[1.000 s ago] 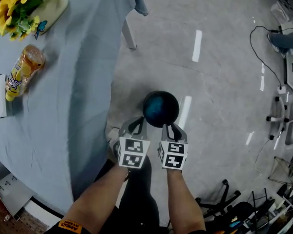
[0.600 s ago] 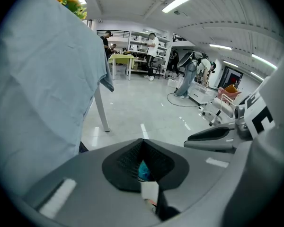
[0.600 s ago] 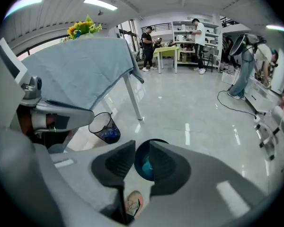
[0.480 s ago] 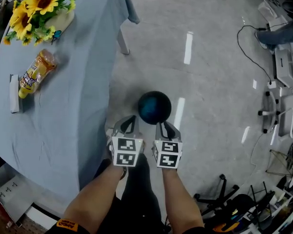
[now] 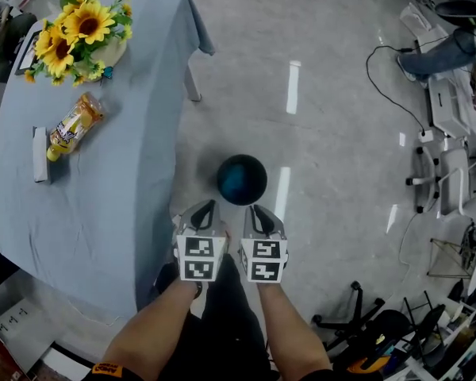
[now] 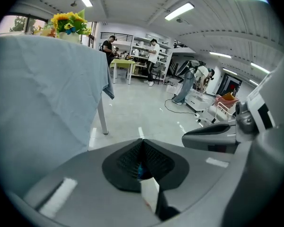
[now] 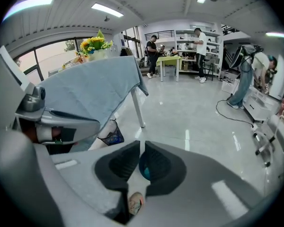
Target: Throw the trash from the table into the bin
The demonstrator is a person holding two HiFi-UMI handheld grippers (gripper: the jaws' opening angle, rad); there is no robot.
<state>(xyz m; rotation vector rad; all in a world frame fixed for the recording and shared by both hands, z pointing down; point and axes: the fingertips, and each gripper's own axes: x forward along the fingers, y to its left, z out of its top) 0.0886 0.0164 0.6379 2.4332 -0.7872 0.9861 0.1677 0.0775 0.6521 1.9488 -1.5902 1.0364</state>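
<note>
Hovering side by side over the floor with the left gripper (image 5: 204,210) and right gripper (image 5: 256,213), just short of the dark round bin (image 5: 242,179); pinched shut on the left, gripping nothing; just been closing on the right, now drawn together too, nothing between. Lying on the blue-draped table (image 5: 103,213), well apart from the bin: a snack packet (image 5: 74,125) with a flat white piece (image 5: 40,154) just beside it, near the sunflowers (image 5: 79,34); beyond the bin, a white table leg (image 5: 192,82); off right, a black cable (image 5: 389,78) and chair bases (image 5: 357,316).
</note>
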